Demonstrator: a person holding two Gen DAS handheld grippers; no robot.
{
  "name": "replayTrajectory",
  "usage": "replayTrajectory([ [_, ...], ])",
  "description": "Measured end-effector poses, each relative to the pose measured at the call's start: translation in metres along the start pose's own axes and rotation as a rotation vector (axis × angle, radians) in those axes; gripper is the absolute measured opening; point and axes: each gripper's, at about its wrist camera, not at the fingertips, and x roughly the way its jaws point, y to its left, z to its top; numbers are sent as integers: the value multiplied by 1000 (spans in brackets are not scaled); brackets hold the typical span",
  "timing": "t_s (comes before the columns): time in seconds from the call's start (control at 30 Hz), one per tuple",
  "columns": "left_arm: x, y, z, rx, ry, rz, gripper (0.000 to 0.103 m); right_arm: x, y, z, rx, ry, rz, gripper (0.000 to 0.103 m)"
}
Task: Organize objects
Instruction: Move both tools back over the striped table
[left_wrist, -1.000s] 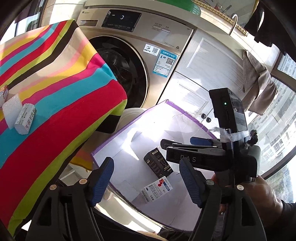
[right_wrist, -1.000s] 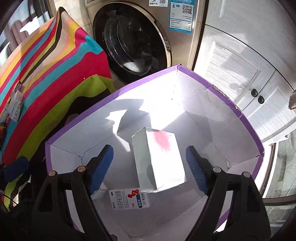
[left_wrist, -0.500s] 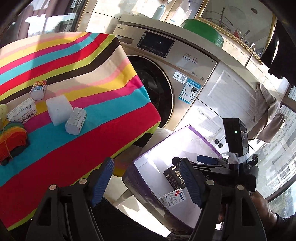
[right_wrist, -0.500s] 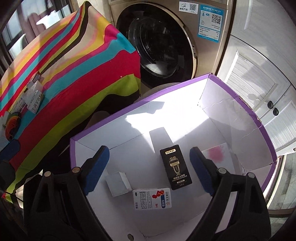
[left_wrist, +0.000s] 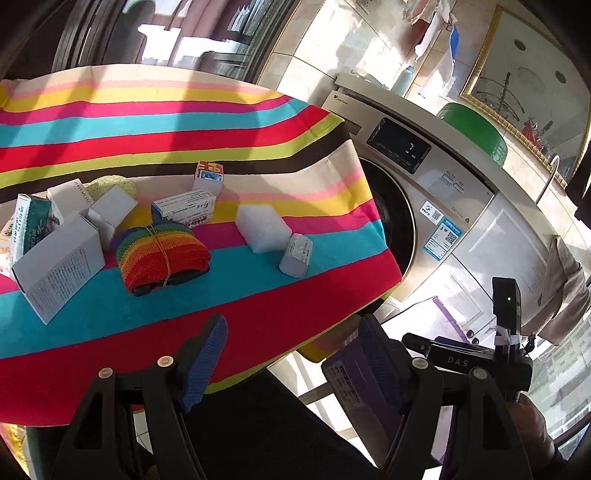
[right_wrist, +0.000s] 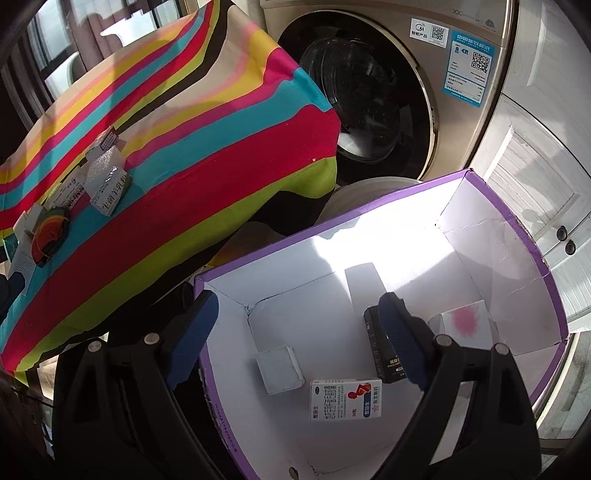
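A striped tablecloth (left_wrist: 184, 122) carries several small boxes, a rainbow knitted bundle (left_wrist: 160, 256), a white foam block (left_wrist: 260, 228) and a small white roll (left_wrist: 295, 254). My left gripper (left_wrist: 291, 358) is open and empty, in front of the table's near edge. A purple-rimmed white box (right_wrist: 517, 225) holds a black box (right_wrist: 380, 350), a white box with a pink spot (right_wrist: 463, 323), a small white box (right_wrist: 279, 369) and a medicine carton (right_wrist: 345, 402). My right gripper (right_wrist: 299, 339) is open and empty above the box's near left corner.
A washing machine (left_wrist: 424, 206) stands behind the table and box, its round door (right_wrist: 369, 99) shut. White cabinet doors (right_wrist: 535, 177) are at the right. The right gripper's body (left_wrist: 476, 358) shows in the left wrist view beside the purple box edge (left_wrist: 354, 376).
My left gripper has swung left and up from the box to face the tabletop objects. My right gripper has let go of the pink-spotted white box into the purple box and drawn back left.
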Motion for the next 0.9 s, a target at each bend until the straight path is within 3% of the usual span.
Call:
replayTrajectory([
  [0.27,-28,42,-6,-82,-61,91,75,2,24,4,-63,1,16,90],
  [0.63,-48,77,-9,-162,-103,141,75,2,62,11,-145,-15,39,91],
  [0.9,-59,91,-5,-193,-141,187,75,8,106,31,-308,-64,107,92],
])
